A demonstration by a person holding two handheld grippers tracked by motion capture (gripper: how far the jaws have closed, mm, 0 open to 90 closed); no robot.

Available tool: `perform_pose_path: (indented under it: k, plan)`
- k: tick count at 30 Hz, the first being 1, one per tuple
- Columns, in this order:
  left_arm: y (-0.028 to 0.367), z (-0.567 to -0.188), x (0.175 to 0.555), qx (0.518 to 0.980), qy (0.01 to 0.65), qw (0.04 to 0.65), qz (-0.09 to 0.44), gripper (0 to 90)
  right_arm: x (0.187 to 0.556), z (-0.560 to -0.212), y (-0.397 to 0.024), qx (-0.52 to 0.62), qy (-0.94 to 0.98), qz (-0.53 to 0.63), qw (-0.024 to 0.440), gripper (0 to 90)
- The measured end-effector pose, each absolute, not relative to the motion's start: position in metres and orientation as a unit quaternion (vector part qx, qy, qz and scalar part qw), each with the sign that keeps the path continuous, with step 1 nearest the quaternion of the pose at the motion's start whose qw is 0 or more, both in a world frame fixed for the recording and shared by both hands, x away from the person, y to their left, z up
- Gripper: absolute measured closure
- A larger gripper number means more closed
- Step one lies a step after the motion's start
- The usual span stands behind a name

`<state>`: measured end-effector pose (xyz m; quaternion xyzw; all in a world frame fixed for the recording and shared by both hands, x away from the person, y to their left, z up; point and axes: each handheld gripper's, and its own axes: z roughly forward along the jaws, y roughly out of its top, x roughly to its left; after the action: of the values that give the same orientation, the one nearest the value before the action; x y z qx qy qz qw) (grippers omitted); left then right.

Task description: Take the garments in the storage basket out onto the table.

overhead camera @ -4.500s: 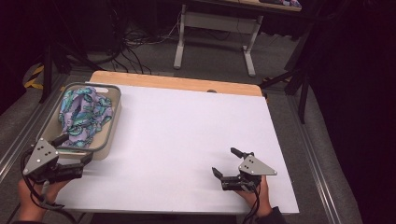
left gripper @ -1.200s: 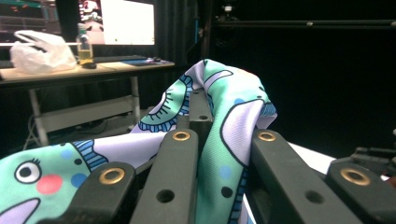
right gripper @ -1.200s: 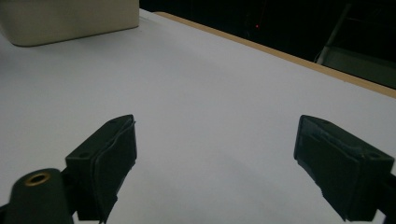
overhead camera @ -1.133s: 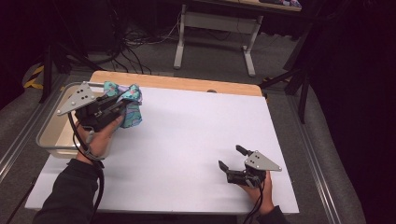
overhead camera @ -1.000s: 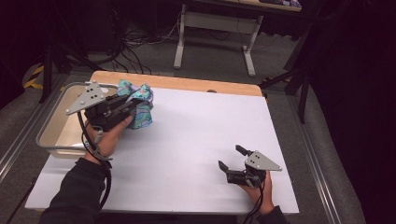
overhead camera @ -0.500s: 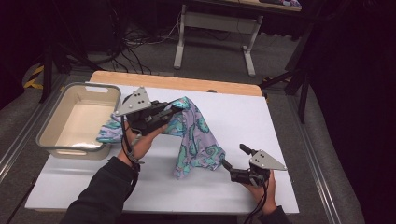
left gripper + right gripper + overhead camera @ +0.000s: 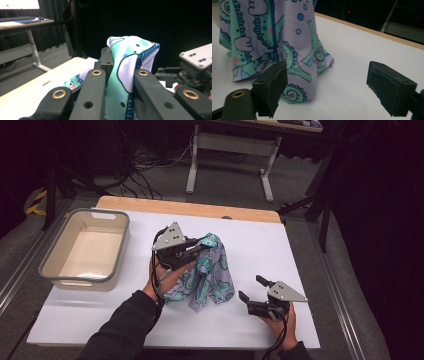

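**Cloth held up over the table, right gripper waiting with jaws apart**

We start at the far left, where the grey bin (image 7: pixel 84 249) sits on the white table (image 7: pixel 300 245) with its pale inside bare. Nothing of ours touches it; it stands well apart from both hands.

Moving in towards the middle, we have the left gripper (image 7: pixel 199 246) lifted above the table, grey three-cornered plate on top, jaws pointing to the right. It is clamped on the patterned cloth (image 7: pixel 207 275), and from the left gripper view we see this up close: the two black jaws stand close together with a fold of teal-and-lilac fabric (image 7: pixel 125 75) pinched between them, a bunched peak of cloth rising above the tips. From that pinch the cloth hangs down in the high view and its lower edge rests crumpled on the table, near the centre.

Further right, our right gripper (image 7: pixel 251 289) lies low by the table's near edge, just beside the cloth's lower right corner. Its jaws have just been closing a little, yet they stand wide apart with nothing between them. In the right gripper view (image 7: pixel 324 85) the cloth's hem (image 7: pixel 294 72) lies on the table just past the left jaw, while the right jaw stands over bare white surface.
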<state>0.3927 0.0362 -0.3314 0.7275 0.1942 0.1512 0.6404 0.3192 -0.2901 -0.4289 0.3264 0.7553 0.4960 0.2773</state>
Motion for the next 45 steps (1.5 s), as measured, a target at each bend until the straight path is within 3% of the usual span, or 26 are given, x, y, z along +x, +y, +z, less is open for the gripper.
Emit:
perform_pose_path:
  k: [7,10,17,19,20,22,25,26,29,35,45]
  plan:
    - [0.05,-0.348,0.399,0.736,0.21,0.626,0.151,82.0,0.326,-0.436,-0.278,0.319,0.783,0.471,0.252,23.1]
    - [0.059,-0.357,0.402,0.737,0.22,0.623,0.147,75.9,0.334,-0.441,-0.27,0.322,0.798,0.458,0.224,27.5]
    - [0.072,-0.371,0.399,0.757,0.227,0.591,0.158,43.2,0.347,-0.449,-0.258,0.325,0.819,0.428,0.202,34.5]
    - [0.074,-0.374,0.398,0.758,0.226,0.59,0.159,40.5,0.349,-0.45,-0.256,0.324,0.822,0.423,0.204,37.9]
    - [0.076,-0.375,0.396,0.763,0.226,0.584,0.16,34.8,0.35,-0.45,-0.254,0.322,0.825,0.417,0.205,42.0]
    - [0.08,-0.378,0.392,0.766,0.223,0.581,0.164,31.5,0.352,-0.45,-0.252,0.324,0.828,0.407,0.21,54.3]
    - [0.086,-0.381,0.387,0.769,0.22,0.577,0.166,29.8,0.354,-0.451,-0.251,0.323,0.834,0.393,0.212,60.1]
    - [0.087,-0.382,0.383,0.772,0.216,0.574,0.169,29.5,0.355,-0.451,-0.251,0.322,0.836,0.39,0.212,71.1]
    - [0.089,-0.39,0.369,0.788,0.198,0.554,0.18,28.6,0.355,-0.45,-0.251,0.317,0.84,0.38,0.222,81.6]
    - [0.089,-0.414,0.351,0.819,0.193,0.515,0.163,26.1,0.354,-0.442,-0.26,0.315,0.836,0.375,0.246,87.3]
    - [0.087,-0.445,0.342,0.862,0.194,0.453,0.122,23.8,0.366,-0.43,-0.279,0.329,0.82,0.358,0.301,87.7]
